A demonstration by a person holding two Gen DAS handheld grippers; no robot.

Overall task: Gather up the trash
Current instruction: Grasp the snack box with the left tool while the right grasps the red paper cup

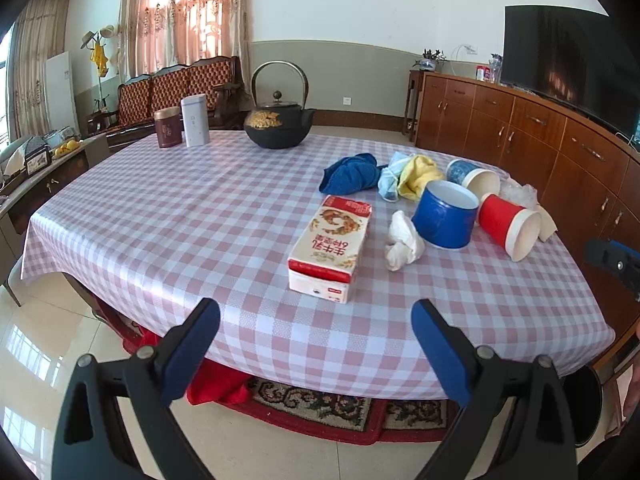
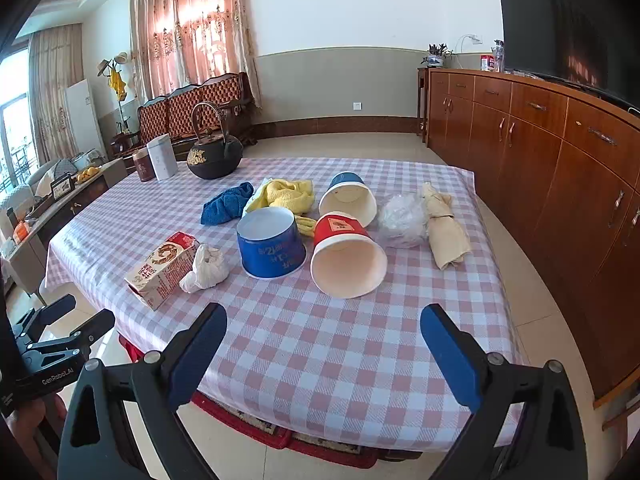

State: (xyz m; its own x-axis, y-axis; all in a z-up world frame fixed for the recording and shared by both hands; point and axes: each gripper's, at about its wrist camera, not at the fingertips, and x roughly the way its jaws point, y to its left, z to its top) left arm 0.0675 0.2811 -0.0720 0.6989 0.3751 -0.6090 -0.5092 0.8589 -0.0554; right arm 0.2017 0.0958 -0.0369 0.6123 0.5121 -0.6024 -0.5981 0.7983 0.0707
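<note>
Both the left claw (image 1: 316, 316) and right claw (image 2: 324, 320) hang spread and empty before the desk (image 2: 320, 352). The red paper cup (image 2: 346, 254), blue paper cup (image 2: 348, 196) and blue tub (image 2: 270, 246) all show empty interiors.

Pale walls (image 2: 360, 12) carry a grey-green lower band. Daylight glows through pink embroidered curtains (image 2: 192, 28) behind a quilted wooden sofa (image 2: 196, 104). Glossy cream floor tiles (image 2: 360, 144) reflect light. A long wooden sideboard (image 2: 540, 148) holds what looks like a dark television (image 2: 568, 28). A patterned rug (image 1: 320, 404) lies below.
</note>
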